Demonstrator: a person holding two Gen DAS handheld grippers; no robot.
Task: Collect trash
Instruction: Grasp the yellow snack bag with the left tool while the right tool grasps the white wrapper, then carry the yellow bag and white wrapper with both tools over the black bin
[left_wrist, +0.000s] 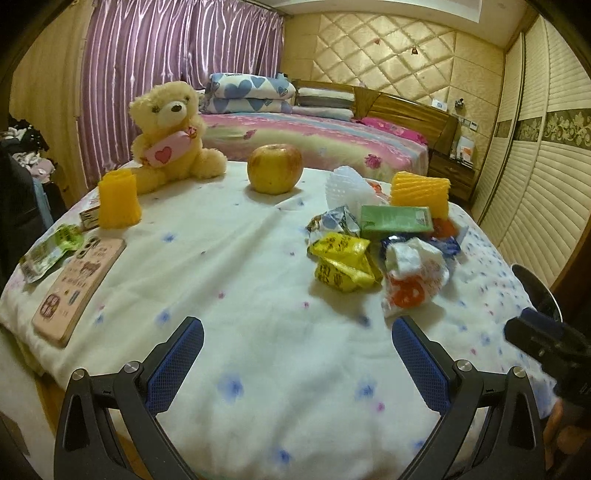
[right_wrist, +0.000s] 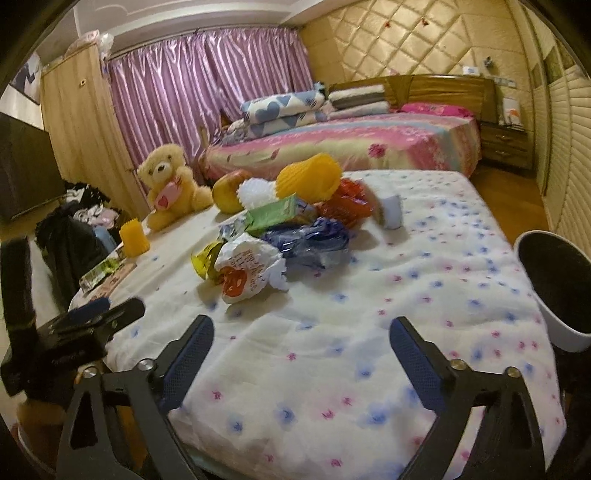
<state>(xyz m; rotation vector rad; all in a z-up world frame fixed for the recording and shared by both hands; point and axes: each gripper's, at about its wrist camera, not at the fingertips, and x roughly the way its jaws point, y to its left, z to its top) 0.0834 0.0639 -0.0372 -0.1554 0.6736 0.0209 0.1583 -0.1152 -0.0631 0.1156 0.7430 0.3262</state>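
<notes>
Nothing collected yet, judging by the spread: trash lying in two groups on the flowered cloth over the table. From the left edge: a green wrapper beside a pink phone case, a small box and a yellow foam net sleeve standing upright; these last look like trash too, though the phone case likely not. Past them a teddy bear and an apple, probably keepers. Right of centre, the main heap: white foam net, green carton, yellow wrapper, crumpled white-and-orange bag, blue wrapper, red wrapper, second yellow sleeve. Far right, a white bin with dark inside, off the table's edge, contents not visible.

Left gripper spread wide, empty, hovering over bare cloth short of the heap. Right gripper likewise spread, empty, nearest the white-and-orange bag.

Beyond: bed with pink striped cover, folded quilts, purple curtain, quilted wall, louvred wardrobe doors at right.
</notes>
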